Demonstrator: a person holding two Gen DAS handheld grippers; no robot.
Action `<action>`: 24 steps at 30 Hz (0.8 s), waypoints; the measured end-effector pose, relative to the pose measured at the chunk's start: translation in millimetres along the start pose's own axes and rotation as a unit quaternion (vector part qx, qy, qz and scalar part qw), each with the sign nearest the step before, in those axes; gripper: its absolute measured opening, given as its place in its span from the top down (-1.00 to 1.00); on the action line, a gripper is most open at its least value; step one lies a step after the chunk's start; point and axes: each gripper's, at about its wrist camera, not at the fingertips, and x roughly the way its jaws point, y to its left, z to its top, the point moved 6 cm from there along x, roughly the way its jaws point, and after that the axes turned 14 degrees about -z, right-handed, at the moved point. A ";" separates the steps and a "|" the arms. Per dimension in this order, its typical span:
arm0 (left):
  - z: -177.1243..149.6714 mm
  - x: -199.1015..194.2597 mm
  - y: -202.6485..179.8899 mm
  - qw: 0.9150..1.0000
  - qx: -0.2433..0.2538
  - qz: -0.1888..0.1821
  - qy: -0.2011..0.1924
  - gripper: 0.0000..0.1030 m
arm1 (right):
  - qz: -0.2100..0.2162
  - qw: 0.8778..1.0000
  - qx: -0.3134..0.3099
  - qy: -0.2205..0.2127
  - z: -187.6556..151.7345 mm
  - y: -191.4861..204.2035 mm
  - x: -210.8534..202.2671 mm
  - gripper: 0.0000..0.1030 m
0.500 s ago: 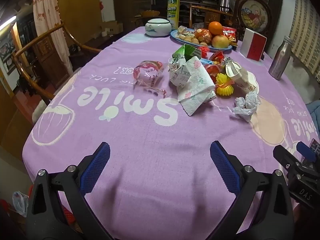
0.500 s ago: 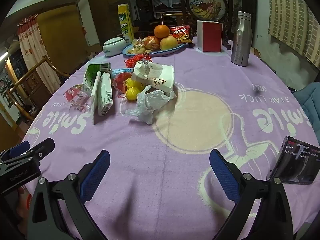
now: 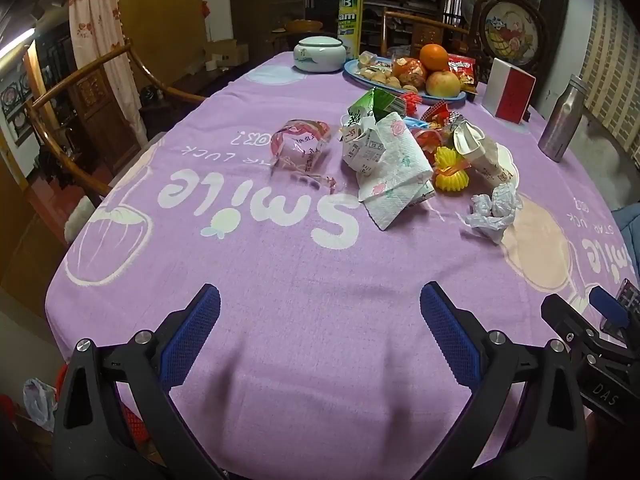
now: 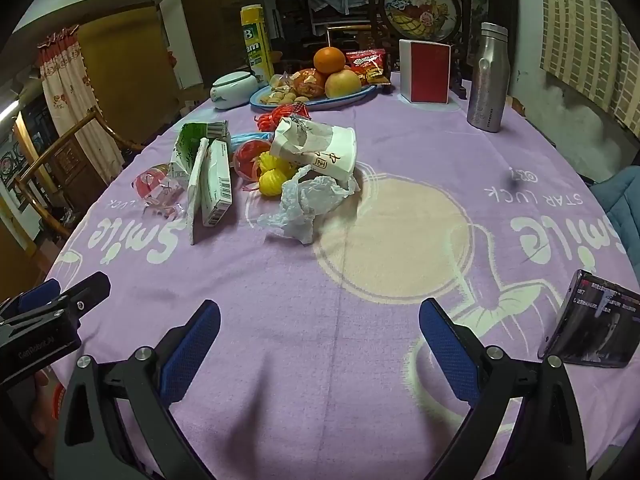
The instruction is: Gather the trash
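Note:
A pile of trash lies mid-table on the purple cloth. It holds a clear plastic wrapper [image 3: 300,144], a crushed milk carton [image 3: 368,132] under a floral paper napkin [image 3: 394,168], a yellow ornament [image 3: 450,168], a crushed paper cup [image 4: 320,148] and a crumpled white bag [image 4: 308,200], which also shows in the left wrist view [image 3: 494,210]. My left gripper [image 3: 320,332] is open and empty near the front edge. My right gripper [image 4: 320,340] is open and empty, well short of the pile.
A blue fruit plate [image 4: 360,94], a white lidded jar [image 3: 319,53], a yellow carton [image 4: 256,40], a red-and-white box [image 4: 425,70] and a steel bottle [image 4: 487,78] stand at the back. A phone [image 4: 592,320] lies front right. A wooden chair [image 3: 80,96] is left.

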 end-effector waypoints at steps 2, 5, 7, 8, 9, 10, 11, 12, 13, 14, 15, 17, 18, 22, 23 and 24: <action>-0.9 4.0 -1.9 1.000 0.000 0.001 0.000 -0.87 | 0.001 1.000 0.001 0.000 -0.8 0.9 0.0 -0.89; -0.3 0.3 -3.7 1.000 0.002 0.005 -0.001 -0.87 | 0.002 1.000 0.000 -0.001 -1.5 0.1 1.0 -0.89; -0.4 0.1 -3.7 1.000 0.002 0.004 -0.001 -0.87 | 0.004 1.000 -0.001 -0.002 -1.6 -0.7 -2.1 -0.89; -0.4 0.2 -3.7 1.000 0.002 0.004 -0.001 -0.87 | 0.003 1.000 -0.001 -0.002 -1.4 -1.0 -1.9 -0.89; -0.5 0.3 -3.7 1.000 0.002 0.004 0.000 -0.87 | 0.003 1.000 -0.001 -0.002 -1.4 -1.0 -1.7 -0.89; -0.5 0.3 -3.7 1.000 0.002 0.004 0.000 -0.87 | 0.003 1.000 -0.001 -0.001 -1.5 -1.0 -1.6 -0.89; -0.7 0.3 -3.9 1.000 0.002 0.004 0.000 -0.87 | 0.002 1.000 0.000 -0.001 -1.5 -1.1 -1.3 -0.89; -0.7 0.1 -4.1 1.000 0.003 0.004 0.000 -0.87 | 0.002 1.000 0.000 -0.001 -1.8 -0.6 -1.6 -0.89; -0.9 0.3 -3.9 1.000 0.003 0.005 0.001 -0.87 | 0.002 1.000 0.000 -0.001 -1.6 -0.9 -1.0 -0.89; -1.1 0.1 -3.8 1.000 0.002 0.005 0.001 -0.87 | 0.002 1.000 -0.001 -0.001 -1.6 -0.9 -0.7 -0.89; -1.6 0.4 -3.5 1.000 0.001 0.005 0.001 -0.87 | 0.002 1.000 -0.001 -0.001 -1.6 -0.9 -0.6 -0.89; -1.6 0.4 -3.5 1.000 0.002 0.006 0.001 -0.87 | 0.002 1.000 -0.001 -0.001 -1.8 -0.4 -1.1 -0.89; -1.8 -0.2 -3.5 1.000 0.002 0.006 0.001 -0.87 | 0.002 1.000 -0.001 -0.001 -1.5 -0.5 -0.4 -0.89; -1.7 0.4 -3.7 1.000 0.003 0.005 0.002 -0.87 | 0.003 1.000 -0.001 -0.001 -1.4 -0.4 -0.7 -0.89; -1.8 0.7 -3.7 1.000 0.004 0.005 0.002 -0.87 | 0.002 1.000 0.000 -0.001 -1.6 -0.6 -0.9 -0.89; -2.0 0.7 -3.7 1.000 0.004 0.005 0.002 -0.87 | 0.002 1.000 -0.001 -0.001 -1.4 -0.5 -0.9 -0.89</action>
